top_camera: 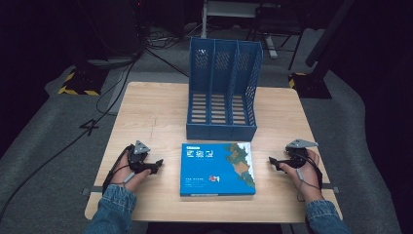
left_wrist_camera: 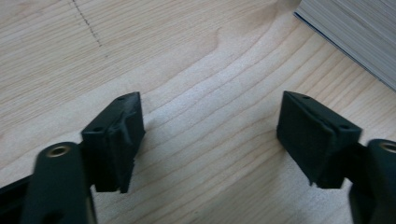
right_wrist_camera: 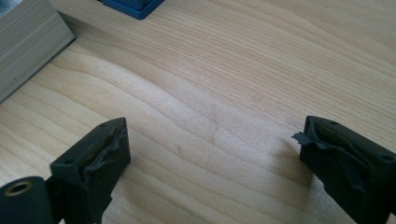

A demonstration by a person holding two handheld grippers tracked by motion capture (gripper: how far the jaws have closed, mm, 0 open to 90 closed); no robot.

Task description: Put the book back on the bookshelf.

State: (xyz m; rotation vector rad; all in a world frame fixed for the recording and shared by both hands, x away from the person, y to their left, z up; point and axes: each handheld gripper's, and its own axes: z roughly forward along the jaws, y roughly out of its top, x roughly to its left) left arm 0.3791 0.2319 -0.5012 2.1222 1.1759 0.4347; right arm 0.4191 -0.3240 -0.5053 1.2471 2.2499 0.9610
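A thick blue book [top_camera: 217, 168] lies flat on the wooden table [top_camera: 151, 112], near its front edge. Behind it stands a blue three-slot file holder [top_camera: 223, 90], its slots bare. My left gripper [top_camera: 158, 165] rests on the table to the left of the book, open, with only bare wood between its pads [left_wrist_camera: 116, 140]. The book's page edge [left_wrist_camera: 355, 37] shows at the top right of the left gripper view. My right gripper [top_camera: 272, 163] sits to the right of the book, open, nothing between its jaws. The book's page block [right_wrist_camera: 25, 44] is at the upper left there.
The file holder's blue corner [right_wrist_camera: 133, 7] peeks in at the top of the right gripper view. Cables [top_camera: 112, 92] trail over the grey floor to the left of the table. Dark stands and yellow-black striped bases [top_camera: 78, 85] stand beyond the far edge.
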